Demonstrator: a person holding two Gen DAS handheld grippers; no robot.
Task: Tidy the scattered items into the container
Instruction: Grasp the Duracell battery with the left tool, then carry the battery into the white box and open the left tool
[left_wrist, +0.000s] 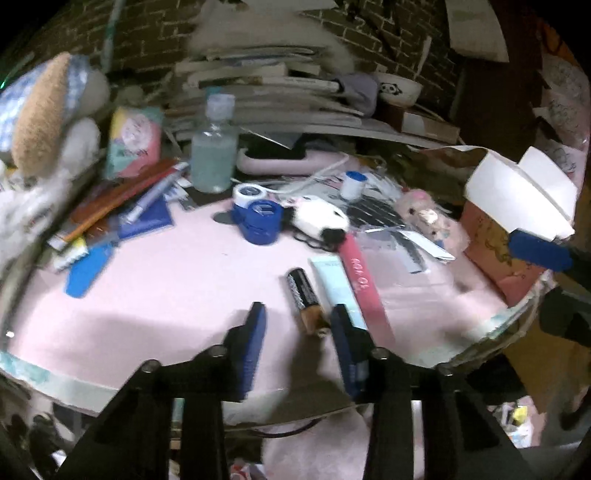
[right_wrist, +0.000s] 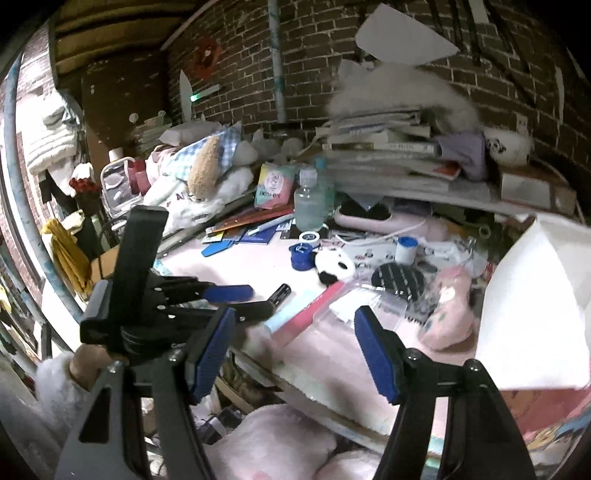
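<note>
A black and copper battery (left_wrist: 301, 291) lies on the pink table top (left_wrist: 166, 295), its copper end between the tips of my open left gripper (left_wrist: 299, 313). Just right of it lie a pale blue tube (left_wrist: 332, 280) and a pink tube (left_wrist: 364, 284). The white container (left_wrist: 524, 184) sits tilted at the far right on a pink box (left_wrist: 491, 247). In the right wrist view my right gripper (right_wrist: 295, 314) is open and holds nothing, with the container (right_wrist: 535, 306) just right of its right finger. The left gripper (right_wrist: 240, 299) reaches toward the battery (right_wrist: 281, 293).
A blue tape dispenser (left_wrist: 258, 218), a panda toy (left_wrist: 321, 221), a clear bottle (left_wrist: 214, 155), pens and cards (left_wrist: 122, 206) crowd the back of the table. A stack of books (left_wrist: 266, 96) stands against the brick wall. A pink plush (right_wrist: 450, 310) lies near the container.
</note>
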